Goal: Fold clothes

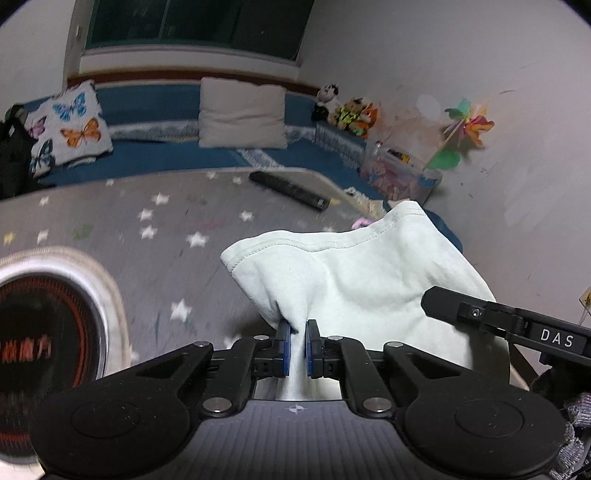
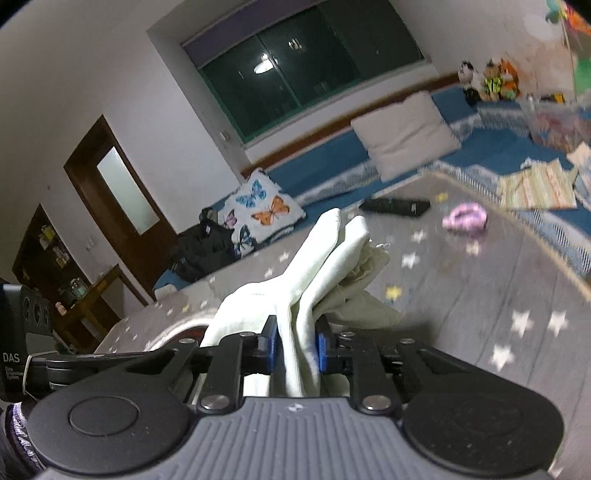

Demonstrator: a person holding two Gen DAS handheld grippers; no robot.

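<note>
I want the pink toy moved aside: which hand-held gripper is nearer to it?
Right. The right hand-held gripper has the pink toy just ahead; from the left hand-held gripper it lies beyond the cloth.

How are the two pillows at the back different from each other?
The butterfly pillow is white with blue, orange and purple butterflies printed on it; the plain pillow is beige with no pattern. The butterfly pillow sits tilted at the left end next to a black bag; the plain pillow stands under the window. Both lean on the blue bench by the wall.

Two grippers, one garment, two pillows.
</note>
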